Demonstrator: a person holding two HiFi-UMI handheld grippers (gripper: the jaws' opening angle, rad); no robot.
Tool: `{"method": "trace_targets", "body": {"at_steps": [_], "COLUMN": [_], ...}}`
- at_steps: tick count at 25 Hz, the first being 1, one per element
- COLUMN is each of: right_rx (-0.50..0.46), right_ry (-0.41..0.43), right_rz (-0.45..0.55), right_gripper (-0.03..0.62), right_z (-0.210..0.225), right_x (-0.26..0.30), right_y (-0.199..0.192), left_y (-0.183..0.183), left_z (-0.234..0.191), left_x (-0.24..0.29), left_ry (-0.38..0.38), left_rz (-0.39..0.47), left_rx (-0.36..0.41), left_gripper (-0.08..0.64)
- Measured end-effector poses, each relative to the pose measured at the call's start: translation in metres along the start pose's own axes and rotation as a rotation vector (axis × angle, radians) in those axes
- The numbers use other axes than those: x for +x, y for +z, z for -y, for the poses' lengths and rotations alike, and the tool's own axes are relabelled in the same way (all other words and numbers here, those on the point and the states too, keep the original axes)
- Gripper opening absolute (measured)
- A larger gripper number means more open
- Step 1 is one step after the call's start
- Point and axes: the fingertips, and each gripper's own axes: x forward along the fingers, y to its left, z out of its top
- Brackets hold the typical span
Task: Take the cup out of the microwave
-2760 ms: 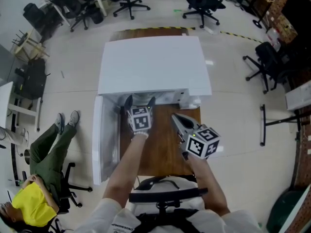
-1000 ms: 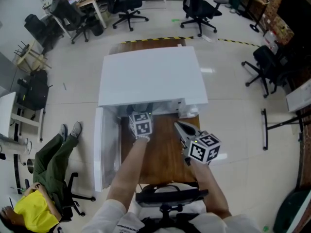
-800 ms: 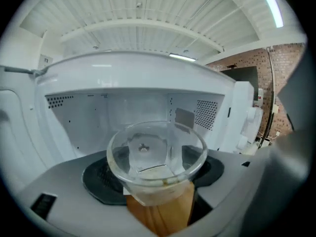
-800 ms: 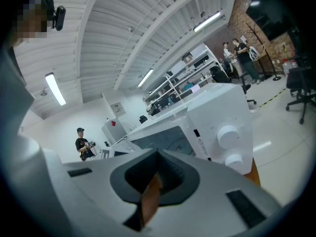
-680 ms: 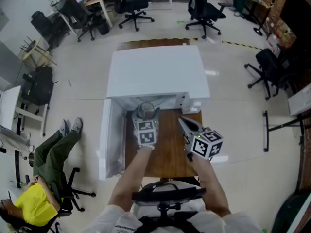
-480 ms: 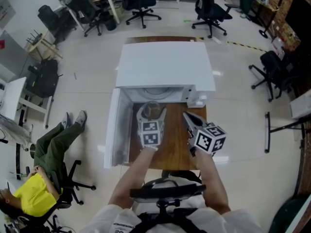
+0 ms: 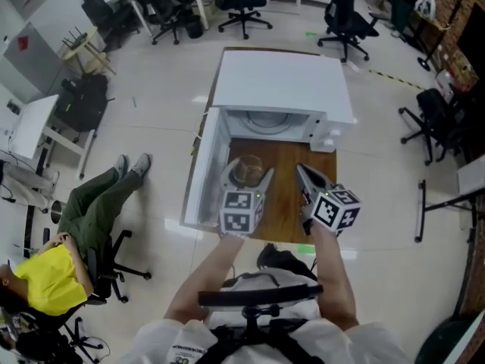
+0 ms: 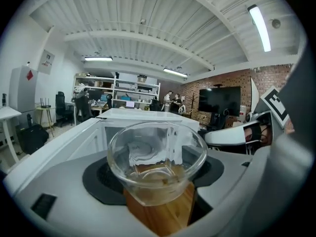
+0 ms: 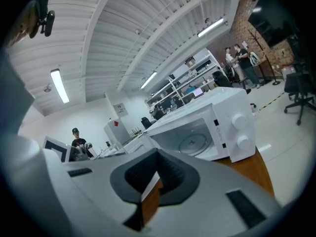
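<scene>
A clear glass cup point(image 7: 247, 167) hangs over the wooden table point(image 7: 285, 203) just in front of the white microwave point(image 7: 280, 82). My left gripper point(image 7: 248, 177) is shut on it, one jaw on either side. In the left gripper view the cup point(image 8: 157, 157) fills the gap between the jaws, and brown shows through its bottom. The microwave's cavity point(image 7: 265, 121) stands open, its round turntable point(image 9: 190, 143) bare. My right gripper point(image 7: 301, 171) hovers to the right of the cup, shut, with nothing in it.
The microwave door point(image 7: 201, 171) swings out to the left beside the cup. A person in yellow point(image 7: 45, 294) sits on a chair at the lower left. Office chairs point(image 7: 345, 14) stand on the floor beyond the table. A black stool point(image 7: 258, 298) is under me.
My left gripper has drawn back out of the microwave cavity towards me and risen, with the cup in it. The right gripper has shifted back a little.
</scene>
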Motion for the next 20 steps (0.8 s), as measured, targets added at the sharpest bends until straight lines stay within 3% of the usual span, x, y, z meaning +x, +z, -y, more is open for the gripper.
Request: {"method": "trace_targets", "body": {"at_steps": [20], "right_rx": [-0.069], "right_ry": [-0.009], "right_rz": [0.017], "right_gripper": [0.014], "right_z": [-0.083], "right_x": [-0.073], "right_y": [-0.060], "left_y": [-0.050], "left_z": [0.023], "left_x": [-0.134], "left_ry": [0.010], "left_rz": [-0.011], "left_rx": [0.001], "left_gripper": [0.347]}}
